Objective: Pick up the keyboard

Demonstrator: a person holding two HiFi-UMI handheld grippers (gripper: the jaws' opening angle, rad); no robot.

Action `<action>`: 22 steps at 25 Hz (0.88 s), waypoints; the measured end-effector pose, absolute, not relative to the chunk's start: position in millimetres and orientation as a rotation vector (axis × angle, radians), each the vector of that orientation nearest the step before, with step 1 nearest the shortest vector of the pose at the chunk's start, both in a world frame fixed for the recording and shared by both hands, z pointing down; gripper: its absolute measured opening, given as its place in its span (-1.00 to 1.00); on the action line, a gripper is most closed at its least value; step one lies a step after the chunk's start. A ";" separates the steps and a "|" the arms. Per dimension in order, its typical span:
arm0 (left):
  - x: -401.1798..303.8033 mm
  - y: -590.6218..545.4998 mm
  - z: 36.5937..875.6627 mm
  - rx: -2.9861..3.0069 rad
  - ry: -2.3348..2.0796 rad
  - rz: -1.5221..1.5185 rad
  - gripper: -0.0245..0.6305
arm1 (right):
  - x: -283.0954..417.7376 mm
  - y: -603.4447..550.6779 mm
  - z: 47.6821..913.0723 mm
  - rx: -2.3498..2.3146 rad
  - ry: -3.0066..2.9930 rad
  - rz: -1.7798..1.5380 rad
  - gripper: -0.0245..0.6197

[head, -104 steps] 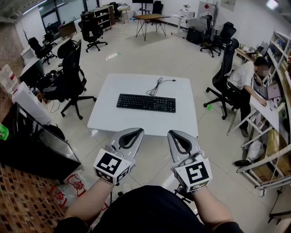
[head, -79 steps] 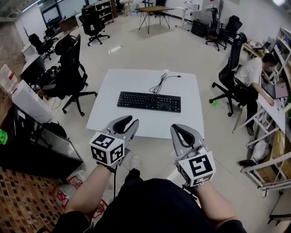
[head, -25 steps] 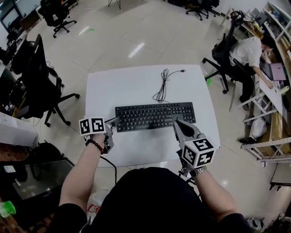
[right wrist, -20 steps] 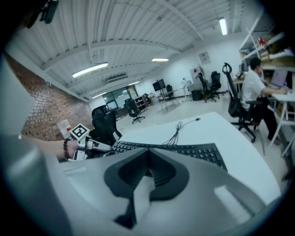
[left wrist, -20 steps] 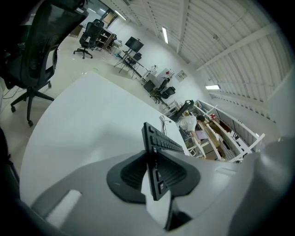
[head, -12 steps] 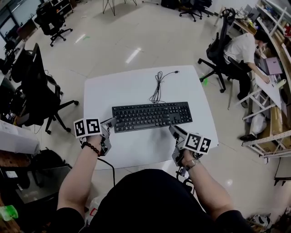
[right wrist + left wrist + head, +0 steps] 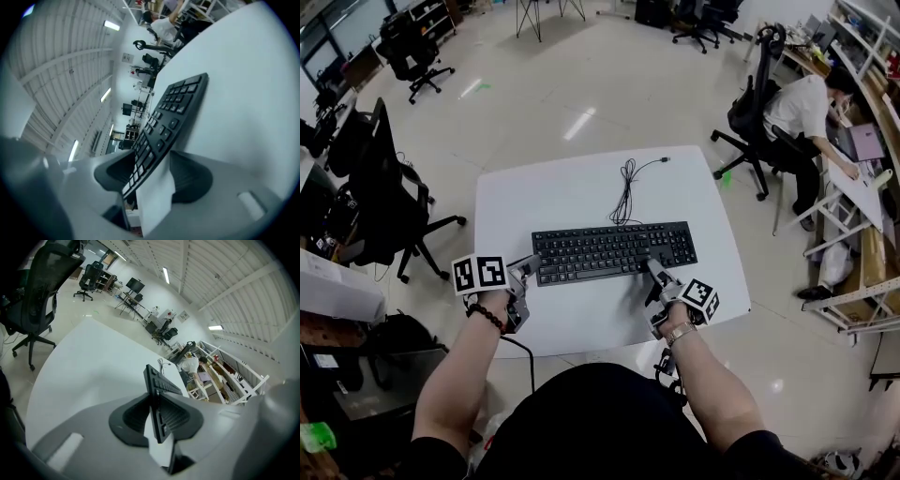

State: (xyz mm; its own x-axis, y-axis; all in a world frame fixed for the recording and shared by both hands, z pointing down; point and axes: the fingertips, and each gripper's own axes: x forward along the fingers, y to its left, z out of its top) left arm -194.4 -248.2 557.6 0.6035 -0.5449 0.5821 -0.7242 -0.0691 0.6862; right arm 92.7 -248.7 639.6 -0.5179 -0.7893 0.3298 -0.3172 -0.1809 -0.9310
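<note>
Contact on both sides: the left gripper (image 7: 528, 266) has its jaws drawn to a narrow gap on the left end of the black keyboard (image 7: 614, 251). In the left gripper view the board's thin edge stands between the two pads. The right gripper (image 7: 651, 270) is pinched just as narrowly on the near edge, toward the right end. In the right gripper view the key rows run off from between its jaws, keys facing one pad and the underside the other. The keyboard lies flat on the white table (image 7: 581, 187), spanning from one gripper to the other.

Half a second ago the right gripper hung short of the near edge and the left sat just beside the end. Both have since moved in onto the board, which still rests on the table.

The keyboard is a slim matte black slab with low square keys. Its thin black cable (image 7: 627, 183) loops away on the side far from the grippers. The jaws are smooth grey and hollowed inside. The tabletop is plain, with rounded corners.
</note>
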 end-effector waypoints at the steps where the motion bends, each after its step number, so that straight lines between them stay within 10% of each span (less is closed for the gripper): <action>1: -193.7 -248.0 556.8 1.738 -1.045 0.206 -0.70 | 93.0 -252.7 642.1 -1.262 1.695 -1.740 -0.23; 22: -194.2 -246.9 561.9 1.705 -1.032 0.126 -0.70 | 93.4 -286.1 635.8 -1.175 1.677 -1.640 -0.54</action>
State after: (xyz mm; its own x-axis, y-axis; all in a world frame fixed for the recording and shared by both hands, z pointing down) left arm -194.2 -246.9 561.9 0.6168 -0.5662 0.5468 -0.6814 -0.0364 0.7310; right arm 93.4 -286.1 635.8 -0.4943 -0.8444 0.2067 -0.2253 -0.1052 -0.9686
